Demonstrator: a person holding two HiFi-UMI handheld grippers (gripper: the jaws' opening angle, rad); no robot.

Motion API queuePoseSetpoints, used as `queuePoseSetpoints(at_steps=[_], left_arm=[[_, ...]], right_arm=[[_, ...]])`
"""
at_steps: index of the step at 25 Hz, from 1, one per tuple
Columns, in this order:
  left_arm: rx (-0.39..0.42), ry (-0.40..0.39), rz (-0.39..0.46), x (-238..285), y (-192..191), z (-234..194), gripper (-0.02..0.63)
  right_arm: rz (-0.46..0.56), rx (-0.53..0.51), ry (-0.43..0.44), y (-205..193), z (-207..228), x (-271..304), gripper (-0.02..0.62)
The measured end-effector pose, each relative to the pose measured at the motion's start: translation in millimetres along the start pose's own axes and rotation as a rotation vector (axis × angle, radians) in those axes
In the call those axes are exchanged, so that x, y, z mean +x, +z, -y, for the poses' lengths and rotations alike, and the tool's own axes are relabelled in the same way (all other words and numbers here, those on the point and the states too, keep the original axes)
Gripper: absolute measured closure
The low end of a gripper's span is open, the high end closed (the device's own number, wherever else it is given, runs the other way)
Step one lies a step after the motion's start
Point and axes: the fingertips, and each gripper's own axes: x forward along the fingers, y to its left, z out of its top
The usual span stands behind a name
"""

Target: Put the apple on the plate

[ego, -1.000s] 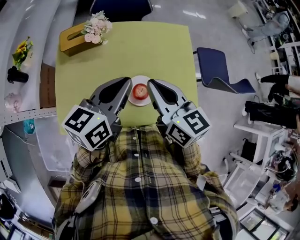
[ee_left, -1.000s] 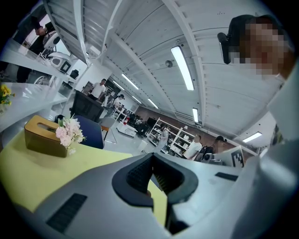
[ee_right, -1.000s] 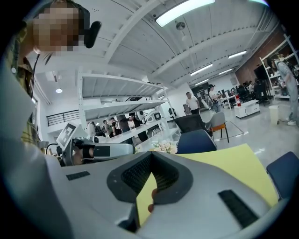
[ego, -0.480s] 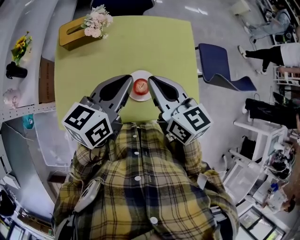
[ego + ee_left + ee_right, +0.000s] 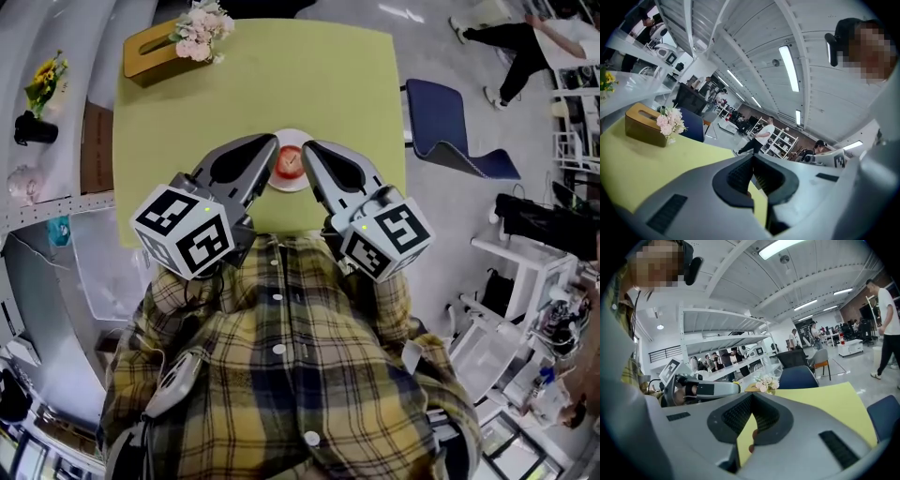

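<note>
Apple: small red round apple [image 5: 288,161] sitting on the middle of the plate; neither gripper holds it
Plate: small white round plate [image 5: 287,186] on the tabletop, close to the 6 o'clock edge, just in front of the person
Left gripper: grey two-jaw left gripper [image 5: 269,148] at the apple's 9 o'clock, its tip over the plate's rim in the head view; in the left gripper view [image 5: 753,158] the jaws are closed tip to tip with nothing between them; whether the tip touches the plate cannot be told
Right gripper: grey two-jaw right gripper [image 5: 309,150] at the apple's 3 o'clock, mirroring the left; in the right gripper view [image 5: 751,397] the jaws are likewise closed together and empty
Tabletop: square yellow-green tabletop [image 5: 281,84]; bare apart from the plate and the things at its far corner
Far corner: brown wooden tissue box [image 5: 150,58] at the plate's 11 o'clock, well apart from it; a bunch of pale pink flowers [image 5: 202,36] touches the box's right end
Beyond the tabletop: dark blue chair [image 5: 450,122] at 2 o'clock, on the grey floor
Person: yellow and navy plaid shirt [image 5: 281,375] at 6 o'clock, below both grippers
</note>
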Motion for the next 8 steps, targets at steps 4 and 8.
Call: queuePoseSetpoints(at_steps=[4, 8], left_arm=[[-0.003, -0.015, -0.028, 11.3, 0.4, -0.5, 0.598], [0.102, -0.013, -0.087, 20.0, 4.3, -7.4, 0.598]], right_arm=[[0.011, 0.002, -0.013, 0.6, 2.8, -7.2, 0.598], [0.034, 0.003, -0.049, 1.1, 7.7, -13.7, 0.598]])
